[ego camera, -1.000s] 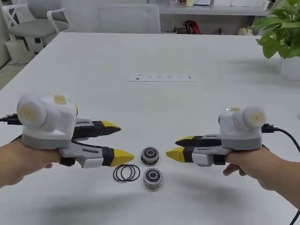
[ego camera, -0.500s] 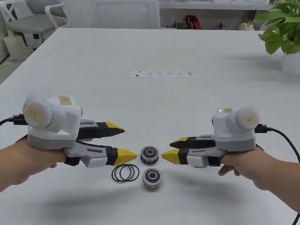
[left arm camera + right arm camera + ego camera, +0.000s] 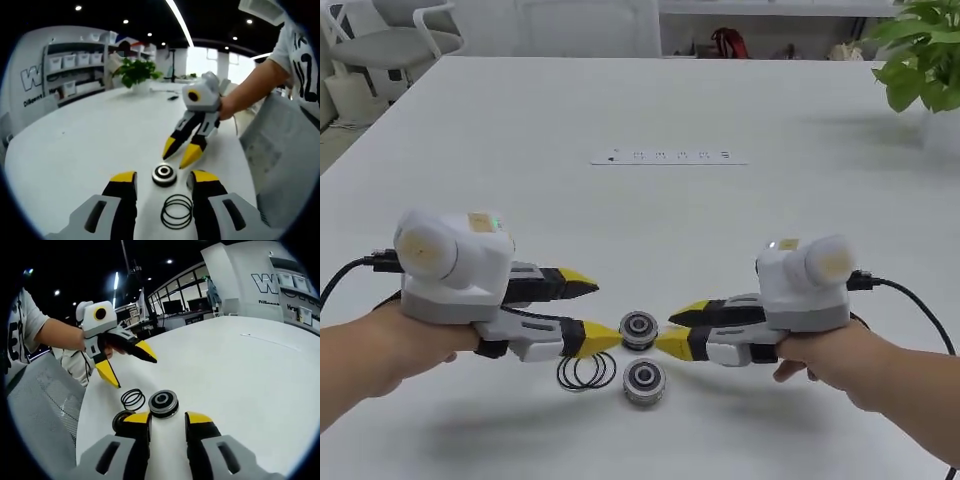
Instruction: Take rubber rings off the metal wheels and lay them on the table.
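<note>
On the white desk [image 3: 670,220], a second wheel [image 3: 645,380] and loose rubber rings [image 3: 587,371] lie just beside a metal wheel [image 3: 639,328]. The left gripper [image 3: 595,315] and right gripper [image 3: 670,331] flank it, both released.

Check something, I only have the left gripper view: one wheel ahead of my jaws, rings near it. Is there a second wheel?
Observer: Yes. The head view shows a second wheel, nearer the person than the far wheel and not touching it.
Operator: Rings relative to it?
Observer: The black rings lie flat on the table just left of that second wheel.
Operator: What's the right gripper lined up on?
Observer: In its own view the far wheel sits just ahead, between its open jaws.
</note>
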A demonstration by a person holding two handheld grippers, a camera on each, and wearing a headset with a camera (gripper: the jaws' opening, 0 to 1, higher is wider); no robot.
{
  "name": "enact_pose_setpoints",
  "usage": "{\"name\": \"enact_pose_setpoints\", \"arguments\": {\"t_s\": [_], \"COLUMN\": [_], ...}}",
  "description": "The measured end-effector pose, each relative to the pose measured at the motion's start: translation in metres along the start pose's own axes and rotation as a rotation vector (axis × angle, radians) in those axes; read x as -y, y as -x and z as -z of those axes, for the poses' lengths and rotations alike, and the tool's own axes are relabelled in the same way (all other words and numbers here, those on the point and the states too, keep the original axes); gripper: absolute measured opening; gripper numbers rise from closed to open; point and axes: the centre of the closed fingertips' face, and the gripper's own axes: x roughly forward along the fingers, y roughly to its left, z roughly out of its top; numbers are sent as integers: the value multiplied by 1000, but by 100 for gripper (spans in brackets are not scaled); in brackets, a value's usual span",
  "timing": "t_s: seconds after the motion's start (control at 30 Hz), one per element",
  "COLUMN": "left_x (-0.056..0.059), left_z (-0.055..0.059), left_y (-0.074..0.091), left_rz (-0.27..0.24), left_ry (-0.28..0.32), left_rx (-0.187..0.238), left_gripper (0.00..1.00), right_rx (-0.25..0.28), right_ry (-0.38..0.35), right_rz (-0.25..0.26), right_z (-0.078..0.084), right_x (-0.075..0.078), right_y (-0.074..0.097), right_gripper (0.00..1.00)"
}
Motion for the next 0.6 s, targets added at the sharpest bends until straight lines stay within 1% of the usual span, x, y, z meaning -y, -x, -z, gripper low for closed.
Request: {"name": "enact_pose_setpoints", "arguments": {"t_s": [0.27, 0.4, 0.6], "left_x": [-1, 0, -2], "left_z": [6, 6, 9], "left_y": [-9, -15, -23], "left_rz": [-6, -6, -8], "left_ry": [11, 19, 31], "left_rx": [-14, -17, -18], "left_gripper": [40, 37, 33], "right_rx": [-9, -14, -15], "right_ry": [13, 23, 26], "right_rz": [-8, -8, -13], "right_z": [3, 5, 5], "right_x": [-3, -3, -6], "right_y": [-5, -6, -8], "right_gripper": [21, 21, 20]}}
